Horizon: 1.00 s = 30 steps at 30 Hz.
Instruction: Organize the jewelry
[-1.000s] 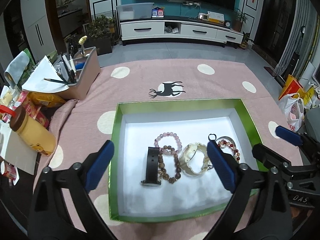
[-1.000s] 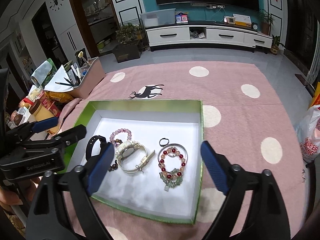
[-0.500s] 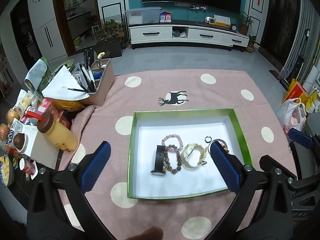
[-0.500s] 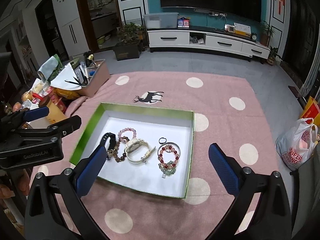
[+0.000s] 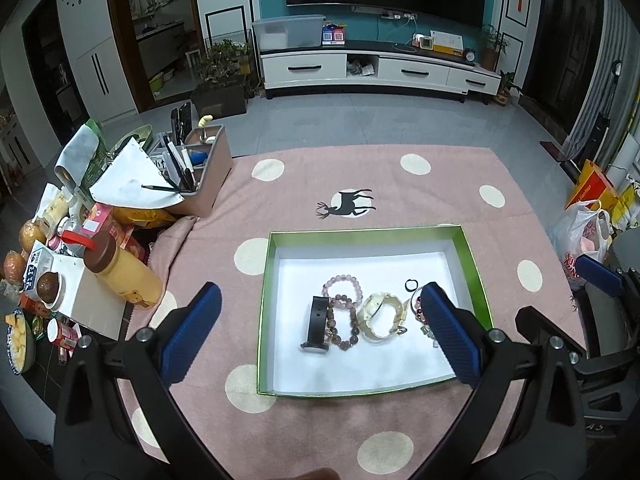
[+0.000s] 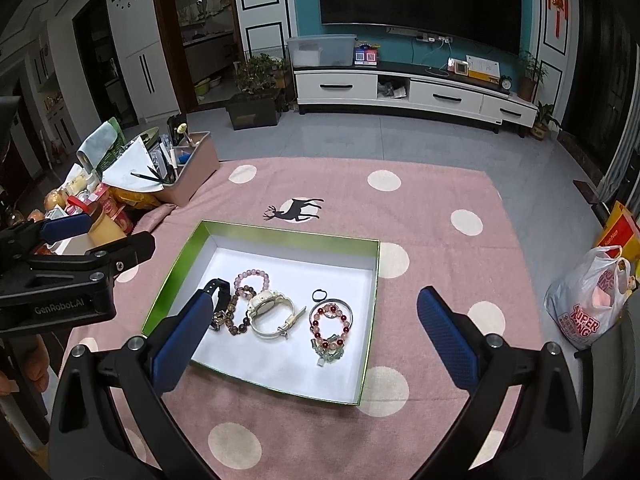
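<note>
My left gripper (image 5: 318, 330) hangs above the pink dotted rug (image 5: 420, 184) with its 2 blue pads spread wide, holding nothing; my right gripper (image 6: 316, 340) is likewise wide apart and empty. Between them lies the green-walled box (image 6: 280, 233) with a white floor, and all the jewelry sits inside it in 1 row. From the left: a black watch strap (image 6: 218, 288), partly covered by my right gripper's left pad; a pink bead bracelet (image 6: 252, 278) touching a brown bead bracelet (image 6: 236, 314); a cream watch (image 6: 268, 312) just beside them; a small black ring (image 6: 319, 294); and a silver bangle (image 6: 332, 308) overlapped by a red-and-green bead bracelet (image 6: 330, 340). In the left wrist view my right pad hides most of that last cluster — only a sliver of beads shows. Off the rug's left edge stands a cluttered pile with a yellow bottle (image 5: 126, 276); its smaller items are hard to make out.
</note>
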Tool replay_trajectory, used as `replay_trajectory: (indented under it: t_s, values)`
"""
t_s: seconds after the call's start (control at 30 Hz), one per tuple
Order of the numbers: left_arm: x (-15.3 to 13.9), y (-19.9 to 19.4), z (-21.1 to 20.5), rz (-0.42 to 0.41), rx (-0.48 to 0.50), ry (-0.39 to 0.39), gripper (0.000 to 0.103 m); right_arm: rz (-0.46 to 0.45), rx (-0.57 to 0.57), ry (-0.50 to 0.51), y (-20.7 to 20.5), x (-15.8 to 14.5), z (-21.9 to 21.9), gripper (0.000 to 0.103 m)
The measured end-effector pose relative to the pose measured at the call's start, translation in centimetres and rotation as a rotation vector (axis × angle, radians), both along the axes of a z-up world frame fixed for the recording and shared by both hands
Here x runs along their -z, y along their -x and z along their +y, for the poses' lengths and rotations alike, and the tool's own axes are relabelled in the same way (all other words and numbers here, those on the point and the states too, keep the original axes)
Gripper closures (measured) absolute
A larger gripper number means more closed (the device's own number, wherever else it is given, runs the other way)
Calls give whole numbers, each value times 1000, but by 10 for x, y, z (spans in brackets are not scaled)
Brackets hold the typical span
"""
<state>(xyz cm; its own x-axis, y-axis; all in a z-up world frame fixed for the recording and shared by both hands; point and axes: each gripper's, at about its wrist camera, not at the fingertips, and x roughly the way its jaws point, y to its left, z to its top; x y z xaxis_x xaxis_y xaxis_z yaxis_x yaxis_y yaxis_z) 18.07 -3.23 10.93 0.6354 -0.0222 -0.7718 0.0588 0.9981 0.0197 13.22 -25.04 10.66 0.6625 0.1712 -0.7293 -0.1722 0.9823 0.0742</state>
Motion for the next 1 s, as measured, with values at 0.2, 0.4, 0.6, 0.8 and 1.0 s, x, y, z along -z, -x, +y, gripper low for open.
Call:
replay_trajectory:
  t_s: [0.2,0.4,0.6,0.8,1.0]
  values:
    - [4,-5,-3,11,-1,-11,2,5,4,-1,-2,3,-1,1]
    - [7,-6,-4,13,-3,-13,2,8,5,0,-3,4,-1,1]
    - [11,-9,-3,19,-6,-15,2,11,6,2,-5,7,-1,1]
    - [15,-10,-1,28,-12,-12,2,12,8,2,-6,7,-1,1]
    - [17,-11,-2,33,-18,-15,2,11,6,2,-6,8,-1,1]
